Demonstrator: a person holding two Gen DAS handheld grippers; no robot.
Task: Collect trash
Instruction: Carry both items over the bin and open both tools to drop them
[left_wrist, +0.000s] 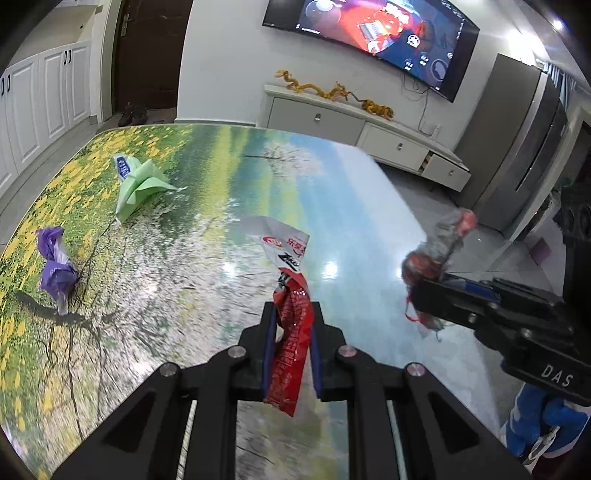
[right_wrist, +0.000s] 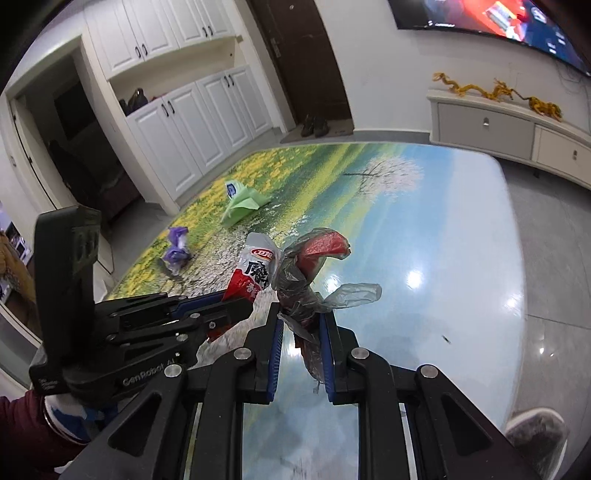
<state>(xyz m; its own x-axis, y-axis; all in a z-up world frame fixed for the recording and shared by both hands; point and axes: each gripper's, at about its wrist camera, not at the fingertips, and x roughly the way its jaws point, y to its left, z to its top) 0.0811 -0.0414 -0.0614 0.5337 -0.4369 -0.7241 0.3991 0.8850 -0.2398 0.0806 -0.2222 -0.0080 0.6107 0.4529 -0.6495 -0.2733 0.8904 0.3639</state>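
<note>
The red-and-white snack wrapper (left_wrist: 290, 314) sits pinched between the two fingers of the left gripper (left_wrist: 291, 308) — its red lower half runs down between the blue pads, its white printed top sticks out past the fingertips and stands clear above the table (left_wrist: 207, 177). In the right wrist view the same wrapper (right_wrist: 251, 273) shows beyond the left gripper (right_wrist: 236, 306), just left of the right gripper's fingers. The crumpled clear plastic with red inside (right_wrist: 306, 280) is clamped between the fingers of the right gripper (right_wrist: 301, 314): the twisted neck is caught between the pads, the red-filled bulge and a loose clear flap fan out above the fingertips, and a ragged tail hangs down between the fingers. From the left wrist view that bundle (left_wrist: 436, 247) juts out ahead of the right gripper (left_wrist: 415, 295), to the right of the left fingers and apart from the wrapper. Farther out, ahead and to the left of both pairs of fingers, a green packet (left_wrist: 138, 184) and a purple wrapper (left_wrist: 55, 264) lie on the flower-printed tabletop, well apart from either gripper. A blue-and-white gloved hand (left_wrist: 535, 424) holds the right gripper's handle — a dark red sleeve (right_wrist: 22, 428) shows behind the left one.
</note>
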